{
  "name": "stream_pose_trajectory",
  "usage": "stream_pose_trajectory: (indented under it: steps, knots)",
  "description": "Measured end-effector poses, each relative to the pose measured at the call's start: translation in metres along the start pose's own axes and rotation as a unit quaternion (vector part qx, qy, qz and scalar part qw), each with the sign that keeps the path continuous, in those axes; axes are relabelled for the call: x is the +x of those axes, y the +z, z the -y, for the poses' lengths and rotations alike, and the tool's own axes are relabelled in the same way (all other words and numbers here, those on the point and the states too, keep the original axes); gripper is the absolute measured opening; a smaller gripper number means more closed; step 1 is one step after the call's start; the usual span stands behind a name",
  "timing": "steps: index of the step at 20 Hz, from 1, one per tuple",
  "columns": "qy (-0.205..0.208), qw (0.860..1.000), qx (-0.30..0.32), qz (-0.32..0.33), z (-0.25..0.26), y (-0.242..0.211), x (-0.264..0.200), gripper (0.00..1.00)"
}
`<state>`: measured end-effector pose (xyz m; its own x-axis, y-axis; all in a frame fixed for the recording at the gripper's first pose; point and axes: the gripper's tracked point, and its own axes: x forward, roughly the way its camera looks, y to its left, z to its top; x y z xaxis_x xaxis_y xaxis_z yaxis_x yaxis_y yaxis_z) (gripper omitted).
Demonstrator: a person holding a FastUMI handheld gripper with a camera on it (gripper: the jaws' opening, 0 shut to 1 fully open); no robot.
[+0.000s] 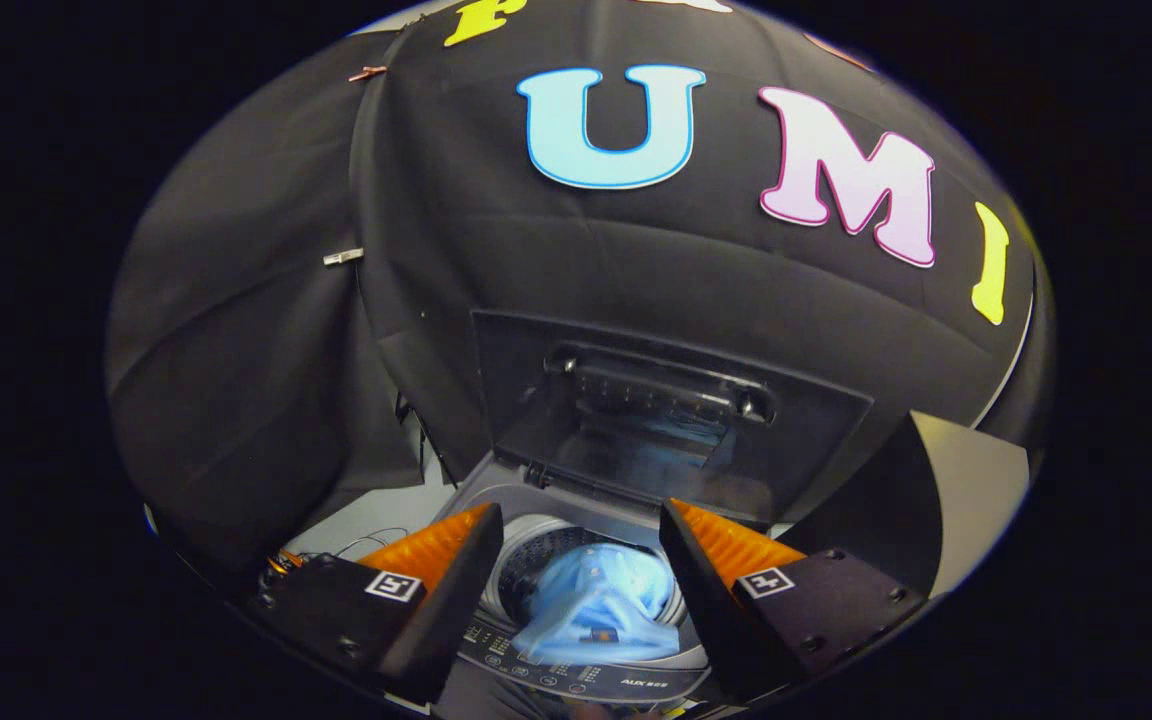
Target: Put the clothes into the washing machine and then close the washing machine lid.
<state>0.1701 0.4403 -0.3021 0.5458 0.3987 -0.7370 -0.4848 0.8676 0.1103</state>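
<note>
A top-loading washing machine (536, 500) stands below and just ahead of my fingers, its dark lid (666, 420) raised upright against the booth wall. A light blue garment (601, 600) lies in the drum, one corner draped over the front rim onto the control panel (576, 675). My gripper (581, 520) hovers above the drum opening, open, with nothing between its fingers. The garment shows in the gap between the two fingers, below them.
Black cloth walls close in behind and to the left of the machine. A grey floor patch with cables (366, 545) lies left of the machine. A dark panel with a pale face (946, 490) stands to the right.
</note>
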Motion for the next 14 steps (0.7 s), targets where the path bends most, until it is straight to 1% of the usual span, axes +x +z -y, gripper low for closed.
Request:
stream_pose_trajectory:
  steps: [10, 14]
  knots:
    - [0.008, 0.999, 0.035, 0.037, 0.007, 0.019, -0.018, 0.99]
    - [0.002, 0.997, 0.045, 0.058, 0.021, 0.034, -0.03, 0.99]
